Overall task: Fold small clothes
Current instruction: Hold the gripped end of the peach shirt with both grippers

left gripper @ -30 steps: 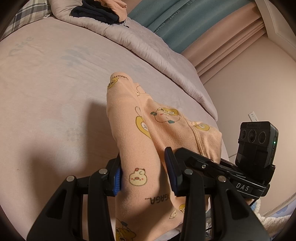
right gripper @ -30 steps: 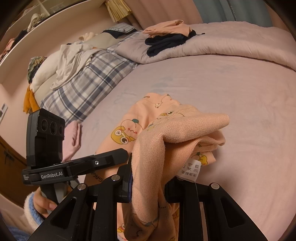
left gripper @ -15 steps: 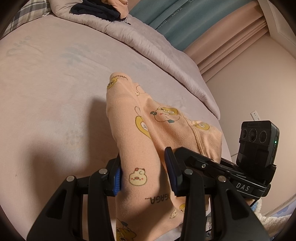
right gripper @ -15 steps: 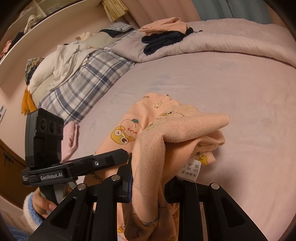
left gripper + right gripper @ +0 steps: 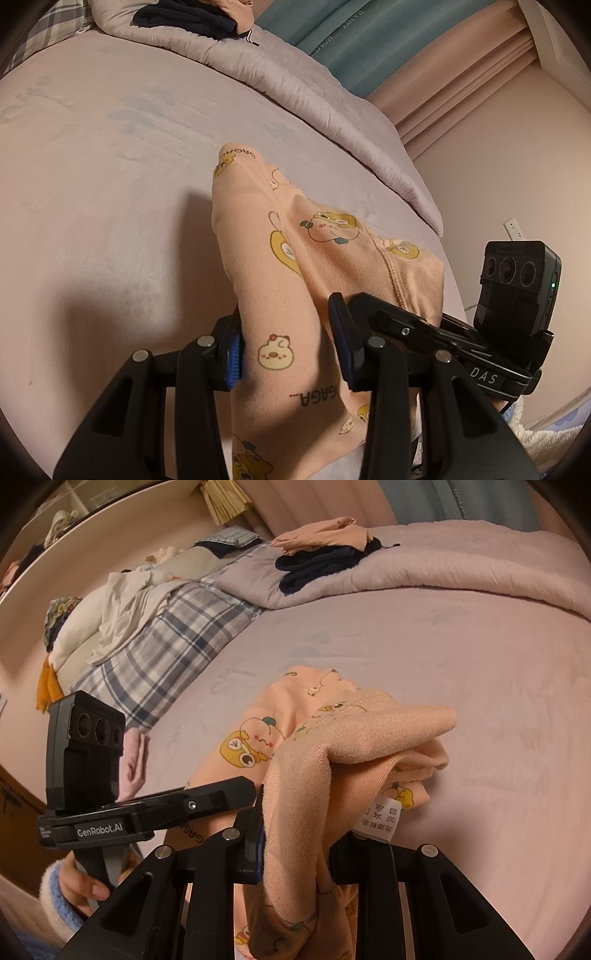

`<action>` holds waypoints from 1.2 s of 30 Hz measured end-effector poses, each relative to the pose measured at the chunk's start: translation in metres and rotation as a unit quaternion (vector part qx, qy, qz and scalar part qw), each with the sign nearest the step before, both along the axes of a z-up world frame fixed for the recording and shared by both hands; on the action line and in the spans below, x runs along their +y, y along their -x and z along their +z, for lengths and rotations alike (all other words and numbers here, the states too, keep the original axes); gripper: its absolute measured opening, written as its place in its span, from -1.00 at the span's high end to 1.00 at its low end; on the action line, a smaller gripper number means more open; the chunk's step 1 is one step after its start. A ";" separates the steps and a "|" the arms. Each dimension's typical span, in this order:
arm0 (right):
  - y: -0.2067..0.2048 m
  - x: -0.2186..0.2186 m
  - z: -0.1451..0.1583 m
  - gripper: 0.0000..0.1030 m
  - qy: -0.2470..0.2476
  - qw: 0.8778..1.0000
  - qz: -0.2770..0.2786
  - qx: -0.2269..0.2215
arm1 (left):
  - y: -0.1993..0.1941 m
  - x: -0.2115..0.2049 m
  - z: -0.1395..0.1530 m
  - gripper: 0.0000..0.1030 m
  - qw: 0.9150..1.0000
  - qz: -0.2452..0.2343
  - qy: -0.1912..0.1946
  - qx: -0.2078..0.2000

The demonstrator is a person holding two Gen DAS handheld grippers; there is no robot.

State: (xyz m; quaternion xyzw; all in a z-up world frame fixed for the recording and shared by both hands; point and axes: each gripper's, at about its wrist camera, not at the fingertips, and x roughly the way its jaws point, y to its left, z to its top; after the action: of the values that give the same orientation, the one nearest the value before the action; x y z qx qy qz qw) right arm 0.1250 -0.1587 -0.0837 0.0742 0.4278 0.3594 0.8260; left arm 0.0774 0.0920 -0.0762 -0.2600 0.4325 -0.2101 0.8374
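Observation:
A small peach garment [image 5: 288, 266] printed with yellow cartoon animals is held up over the pink bed sheet [image 5: 110, 166]. My left gripper [image 5: 288, 347] is shut on one bunched part of it, the cloth filling the gap between the blue pads. My right gripper [image 5: 295, 842] is shut on another fold of the same peach garment [image 5: 332, 746], whose white care label [image 5: 380, 819] hangs by the right finger. Each wrist view shows the other gripper close beside: the right one [image 5: 517, 295] and the left one [image 5: 88, 771], with a hand [image 5: 81, 886] under it.
A rolled quilt [image 5: 443, 568] lies along the bed's far side with folded dark and peach clothes [image 5: 325, 550] on it. A plaid pillow [image 5: 155, 664] and piled laundry [image 5: 110, 605] sit at the left. Curtains [image 5: 369, 48] and a wall [image 5: 517, 166] lie beyond the bed's right edge.
The left wrist view has shifted slightly across the bed. Both grips on the garment are the same, and the cloth hangs as before.

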 end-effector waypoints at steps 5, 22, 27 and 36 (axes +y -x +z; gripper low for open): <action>-0.005 0.000 -0.003 0.49 0.003 1.000 -0.003 0.003 | -0.009 0.001 -0.004 0.24 1.000 -0.002 -0.001 0.005; -0.018 0.006 -0.003 0.49 0.006 1.000 -0.006 -0.004 | -0.042 0.003 -0.006 0.23 1.000 -0.011 -0.012 0.003; -0.030 0.007 -0.002 0.49 0.004 1.000 -0.012 -0.009 | -0.055 0.001 -0.004 0.23 1.000 -0.013 -0.027 -0.002; -0.046 0.005 -0.004 0.49 -0.001 1.000 -0.022 -0.013 | -0.080 -0.001 -0.008 0.23 0.999 -0.020 -0.040 -0.005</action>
State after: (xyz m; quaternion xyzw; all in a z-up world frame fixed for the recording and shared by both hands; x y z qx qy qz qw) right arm 0.1707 -0.1532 -0.0877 0.0796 0.4148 0.3421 0.8394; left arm 0.1570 0.0912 -0.0840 -0.2165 0.4418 -0.2102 0.8448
